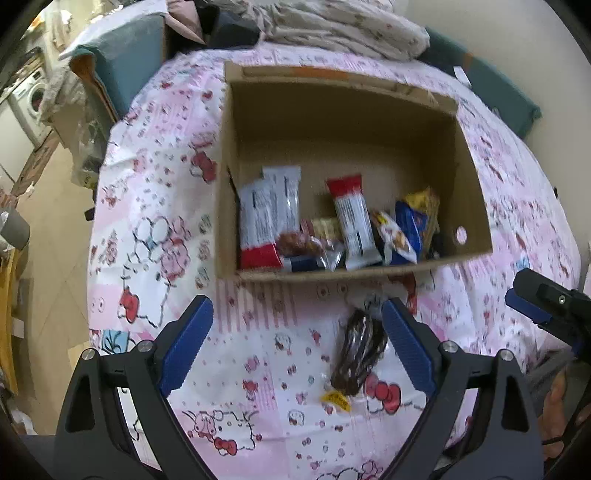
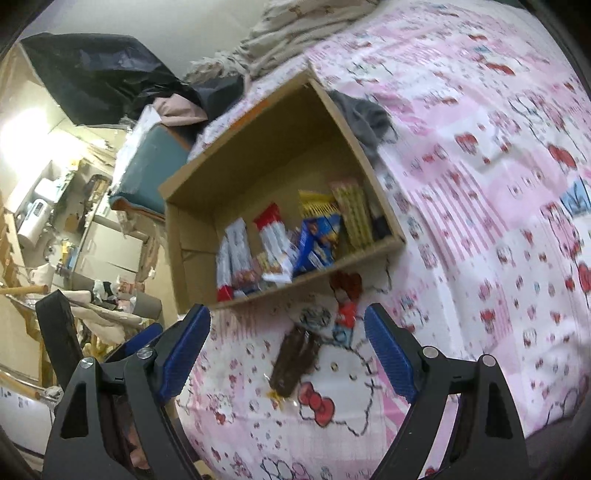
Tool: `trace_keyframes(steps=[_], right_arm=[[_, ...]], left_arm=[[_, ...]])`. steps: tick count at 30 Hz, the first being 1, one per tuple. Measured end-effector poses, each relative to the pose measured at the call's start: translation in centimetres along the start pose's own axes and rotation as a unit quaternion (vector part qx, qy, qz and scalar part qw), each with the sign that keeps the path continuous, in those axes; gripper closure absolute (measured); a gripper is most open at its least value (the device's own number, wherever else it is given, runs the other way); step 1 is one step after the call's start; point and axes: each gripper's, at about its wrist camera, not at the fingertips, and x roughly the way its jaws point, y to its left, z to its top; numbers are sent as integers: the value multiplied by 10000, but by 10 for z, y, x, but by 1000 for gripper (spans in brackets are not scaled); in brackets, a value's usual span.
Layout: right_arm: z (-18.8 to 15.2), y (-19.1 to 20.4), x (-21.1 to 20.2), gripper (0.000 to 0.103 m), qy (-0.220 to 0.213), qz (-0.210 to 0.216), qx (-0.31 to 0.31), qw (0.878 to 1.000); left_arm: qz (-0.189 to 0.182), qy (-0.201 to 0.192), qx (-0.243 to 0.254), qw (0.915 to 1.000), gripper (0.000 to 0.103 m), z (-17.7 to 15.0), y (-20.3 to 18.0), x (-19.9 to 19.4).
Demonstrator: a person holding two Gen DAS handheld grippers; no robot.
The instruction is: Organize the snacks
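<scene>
An open cardboard box (image 1: 332, 122) (image 2: 258, 155) stands on a pink cartoon-print bed sheet (image 1: 155, 229). Inside lie several snacks: white-and-red bars (image 1: 352, 221) (image 2: 271, 236), a blue packet (image 1: 406, 229) (image 2: 317, 236) and a yellow one (image 1: 424, 203). A chocolate-coated snack in a clear wrapper (image 1: 356, 354) (image 2: 295, 362) lies on the sheet in front of the box. My left gripper (image 1: 297, 332) is open above the sheet, and the snack lies close to its right finger (image 1: 406, 347). My right gripper (image 2: 286, 321) is open, with the snack just beyond and between its fingers. Neither touches it.
A folded blanket (image 1: 332, 22) and dark clothes lie behind the box. A grey cloth (image 2: 365, 114) rests by its far corner. The bed drops to the floor (image 1: 51, 258) on the left, toward a cluttered room with a washing machine (image 1: 33, 99).
</scene>
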Motion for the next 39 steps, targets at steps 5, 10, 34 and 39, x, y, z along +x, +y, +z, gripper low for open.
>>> trace_keyframes(steps=[5,10,34,39], right_arm=[[-9,-19,5,14,207,-200,376,9989],[-9,-29,6,14,233,-268,582,9977],[-7,-43,8,15,335,-525,677,9958],[-7,-39,11,14,369,-554,595,9960]], left_arm=[[-65,281,43,9996,12,-11,-4,13],[-250,714,386,9964,12,-23,-21,36],[-288,1505,2022,9673,48,-36,-94,124],[-240,1651,1694,9713,53,-51,-81,107]])
